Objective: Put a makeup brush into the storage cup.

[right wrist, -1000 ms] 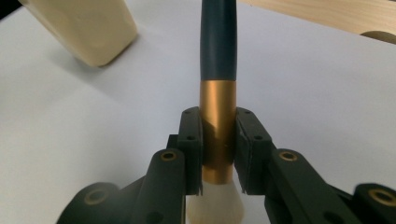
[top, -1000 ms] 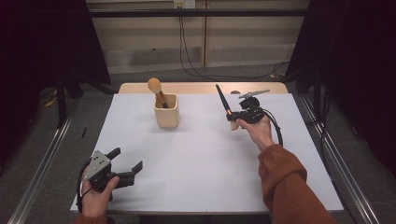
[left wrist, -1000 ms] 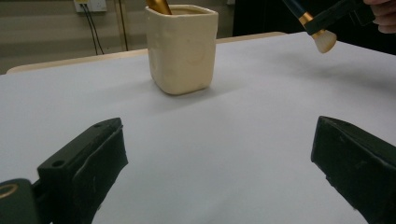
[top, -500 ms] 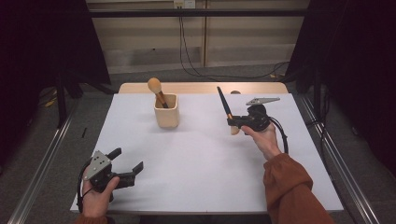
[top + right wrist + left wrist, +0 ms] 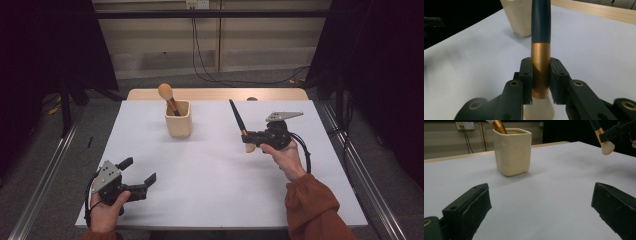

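1 overhead view, 2 low gripper views, all sharing the cup [image 5: 178, 119].

White table top [image 5: 200, 175] under me, wood strip at its far edge [image 5: 215, 94], black cables [image 5: 210, 55] on the floor beyond, wall socket [image 5: 196, 4].

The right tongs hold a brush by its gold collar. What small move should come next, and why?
Probably carry the dark-handled brush across toward the cream cup. The right tongs are shut on its gold collar, bristles down, off to the cup's side above the white table. The cup already holds one brush with room beside it. The left tongs rest open, far away.
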Tool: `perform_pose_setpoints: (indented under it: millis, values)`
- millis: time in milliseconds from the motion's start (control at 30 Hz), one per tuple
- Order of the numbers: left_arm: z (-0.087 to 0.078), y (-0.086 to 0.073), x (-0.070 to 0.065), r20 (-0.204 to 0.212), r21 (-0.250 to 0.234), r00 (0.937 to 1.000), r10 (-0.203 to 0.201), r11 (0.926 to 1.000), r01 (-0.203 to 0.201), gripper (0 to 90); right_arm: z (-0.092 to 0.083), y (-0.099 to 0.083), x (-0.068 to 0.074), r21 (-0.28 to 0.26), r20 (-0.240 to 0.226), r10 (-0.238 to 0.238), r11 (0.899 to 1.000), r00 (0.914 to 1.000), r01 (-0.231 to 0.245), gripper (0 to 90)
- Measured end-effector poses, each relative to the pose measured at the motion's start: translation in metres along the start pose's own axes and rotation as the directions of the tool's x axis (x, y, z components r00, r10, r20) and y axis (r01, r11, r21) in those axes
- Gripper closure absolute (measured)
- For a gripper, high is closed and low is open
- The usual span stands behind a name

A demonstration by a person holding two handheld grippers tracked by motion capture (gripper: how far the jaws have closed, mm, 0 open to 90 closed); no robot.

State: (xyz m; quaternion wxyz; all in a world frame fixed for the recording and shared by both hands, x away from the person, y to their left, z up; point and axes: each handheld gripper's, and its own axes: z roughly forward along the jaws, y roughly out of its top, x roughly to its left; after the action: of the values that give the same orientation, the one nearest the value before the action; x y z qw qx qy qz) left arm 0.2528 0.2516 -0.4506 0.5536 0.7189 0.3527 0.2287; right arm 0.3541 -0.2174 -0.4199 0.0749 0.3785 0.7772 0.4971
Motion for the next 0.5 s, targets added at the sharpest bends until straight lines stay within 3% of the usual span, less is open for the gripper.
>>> perform_pose_setpoints:
  millis: [500]
  values:
    - [0.01,0.007,-0.015,0.052,-0.003,0.9985,0.019,0.9998,-0.018,2.2,-0.001,-0.008,0.019,0.055,-0.057,-0.048,0.997,0.9972,0.051,74.6]
